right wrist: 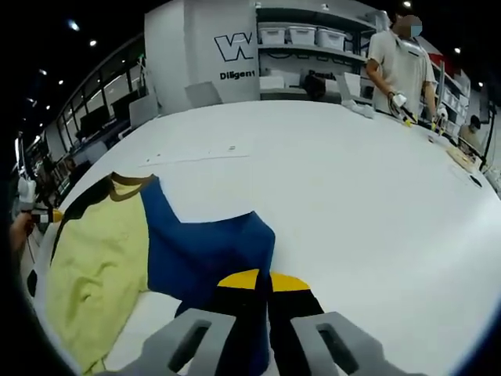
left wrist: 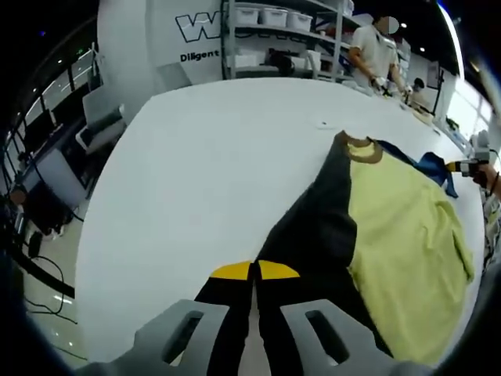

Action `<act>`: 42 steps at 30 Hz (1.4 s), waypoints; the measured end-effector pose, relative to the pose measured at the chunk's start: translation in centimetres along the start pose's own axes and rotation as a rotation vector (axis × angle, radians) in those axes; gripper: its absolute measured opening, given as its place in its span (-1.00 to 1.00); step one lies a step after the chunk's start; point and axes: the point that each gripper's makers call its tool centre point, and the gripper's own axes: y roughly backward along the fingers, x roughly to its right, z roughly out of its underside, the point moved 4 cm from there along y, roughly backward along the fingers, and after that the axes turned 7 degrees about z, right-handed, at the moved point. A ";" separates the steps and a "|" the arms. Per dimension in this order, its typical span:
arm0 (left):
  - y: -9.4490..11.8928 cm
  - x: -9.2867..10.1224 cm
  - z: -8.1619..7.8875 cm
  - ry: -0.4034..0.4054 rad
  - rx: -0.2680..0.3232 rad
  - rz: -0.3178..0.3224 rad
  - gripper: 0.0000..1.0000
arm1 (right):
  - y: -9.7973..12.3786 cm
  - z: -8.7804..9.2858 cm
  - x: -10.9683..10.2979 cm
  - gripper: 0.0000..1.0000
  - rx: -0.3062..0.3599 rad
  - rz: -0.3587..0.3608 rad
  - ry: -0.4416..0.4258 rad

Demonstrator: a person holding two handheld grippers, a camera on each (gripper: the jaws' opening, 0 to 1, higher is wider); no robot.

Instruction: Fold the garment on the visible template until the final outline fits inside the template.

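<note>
One garment (left wrist: pixel 391 227) of yellow, black and blue panels lay on the white bench (left wrist: pixel 219 172), each of two tongs, left (left wrist: pixel 255 270) and right (right wrist: pixel 262 280), clamped on its fabric at lower centre.

- Bright, even indoor light falls from small round ceiling spotlights (right wrist: pixel 73 25) overhead, seen in the right gripper view.
- The broad white matte counter (left wrist: pixel 211 172) looks nearly washed out, with only soft, faint shadows.
- Fisheye bending curves the counter's edges and the tall white storage shelves (right wrist: pixel 301 47).
- A person in a white shirt (left wrist: pixel 376 48) at the far side looks soft and slightly blurred.
- Colours stay clear mid-frame.
</note>
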 end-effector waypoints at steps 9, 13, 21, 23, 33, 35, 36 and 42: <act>1.6 1.0 0.7 0.057 0.070 0.032 -0.80 | 1.1 -1.1 -0.3 -0.90 0.074 -0.048 -0.116; 2.3 1.9 1.5 0.054 0.058 0.029 -0.44 | 1.7 -1.4 -1.0 -0.51 0.093 -0.082 -0.141; 3.4 3.9 2.8 0.090 0.058 0.056 -0.13 | 3.1 -0.4 -3.4 0.10 0.098 -0.145 -0.046; 3.7 4.3 3.0 0.087 0.064 0.062 -0.12 | 3.6 0.1 -4.3 0.23 0.103 -0.168 0.014; 4.4 6.2 5.0 0.102 0.049 0.076 -0.02 | 5.0 2.6 -6.4 0.28 0.086 -0.217 0.135; 4.4 6.3 5.3 0.098 0.047 0.076 -0.02 | 5.0 2.8 -6.5 0.23 0.088 -0.212 0.153; 4.4 6.5 5.4 0.105 0.054 0.084 -0.02 | 5.0 3.0 -6.5 0.18 0.092 -0.209 0.166; 4.1 7.4 6.1 0.118 0.050 0.101 -0.09 | 4.5 4.2 -6.6 -0.16 0.058 -0.185 0.224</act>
